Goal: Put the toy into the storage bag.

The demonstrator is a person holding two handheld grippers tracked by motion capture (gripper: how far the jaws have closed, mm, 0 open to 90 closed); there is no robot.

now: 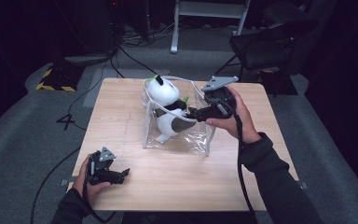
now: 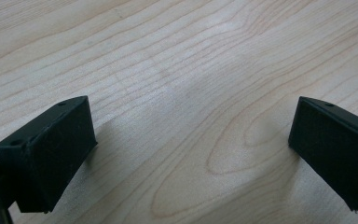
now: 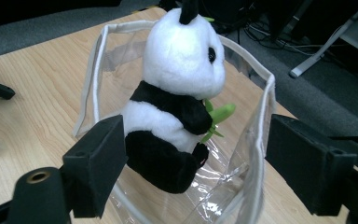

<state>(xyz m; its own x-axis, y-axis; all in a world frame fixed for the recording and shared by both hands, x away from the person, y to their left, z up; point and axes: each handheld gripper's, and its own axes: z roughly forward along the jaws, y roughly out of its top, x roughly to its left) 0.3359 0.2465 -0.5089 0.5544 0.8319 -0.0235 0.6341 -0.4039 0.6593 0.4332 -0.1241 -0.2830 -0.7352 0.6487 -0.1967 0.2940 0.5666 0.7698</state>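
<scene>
Left gripper (image 1: 122, 173) resting open on the table (image 1: 177, 182) at near left, panda (image 1: 167, 105) sitting upright inside the clear bag (image 1: 196, 140) at centre, right gripper (image 1: 192, 112) hovering open beside the panda, gripping nothing.

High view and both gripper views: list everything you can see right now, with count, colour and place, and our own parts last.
Table: one, light wood, centre.
Clear bag: one, transparent with white trim, open on the table.
Panda plush: one, black and white with green leaves, sitting in the bag.
Chair: one, black, beyond the table at the right.
Left gripper: one, black, open, low over bare wood at the near left.
Right gripper: one, black, open, at the bag's right side, jaws either side of the bag's trim and the panda.
</scene>
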